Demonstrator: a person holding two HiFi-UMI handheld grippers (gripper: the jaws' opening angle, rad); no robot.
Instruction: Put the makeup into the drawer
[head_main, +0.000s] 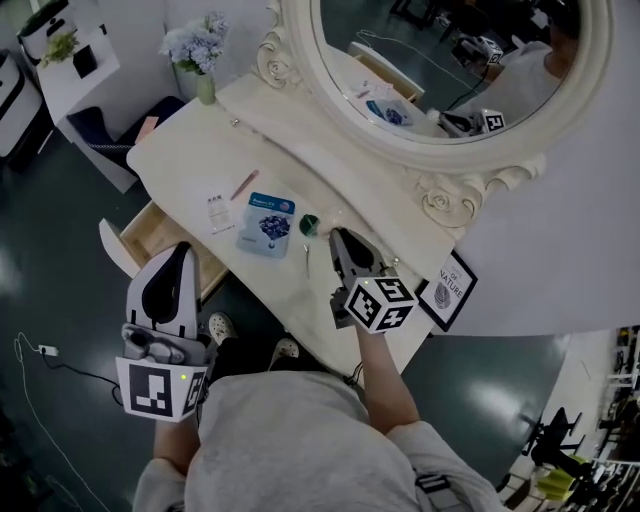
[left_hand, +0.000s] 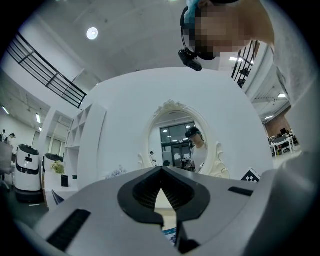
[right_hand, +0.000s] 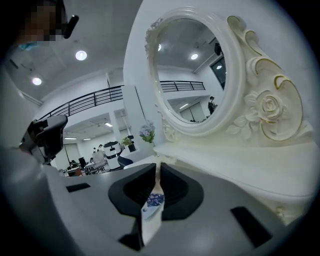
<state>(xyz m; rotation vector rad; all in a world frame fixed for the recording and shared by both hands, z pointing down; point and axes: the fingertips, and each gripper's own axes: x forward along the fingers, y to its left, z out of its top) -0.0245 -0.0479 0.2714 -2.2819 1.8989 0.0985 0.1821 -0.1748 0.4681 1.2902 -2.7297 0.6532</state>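
Observation:
On the cream dressing table (head_main: 200, 150) lie a blue face-mask packet (head_main: 268, 222), a small white sachet (head_main: 216, 210), a pink stick (head_main: 244, 185), a green round piece (head_main: 309, 225) and a thin rod (head_main: 307, 258). The table's drawer (head_main: 135, 240) stands pulled out at the left. My right gripper (head_main: 338, 236) hovers just right of the green piece, jaws shut, with nothing visible between them (right_hand: 158, 167); the packet (right_hand: 154, 200) shows through the slit behind the tips. My left gripper (head_main: 182, 250) hangs by the open drawer, also shut (left_hand: 161, 170) and empty.
A large oval mirror (head_main: 450, 60) in a carved frame rises behind the table. A vase of pale flowers (head_main: 200, 50) stands at the back left corner, and a small framed print (head_main: 447, 290) leans at the right end. A dark chair (head_main: 110, 140) sits left of the table.

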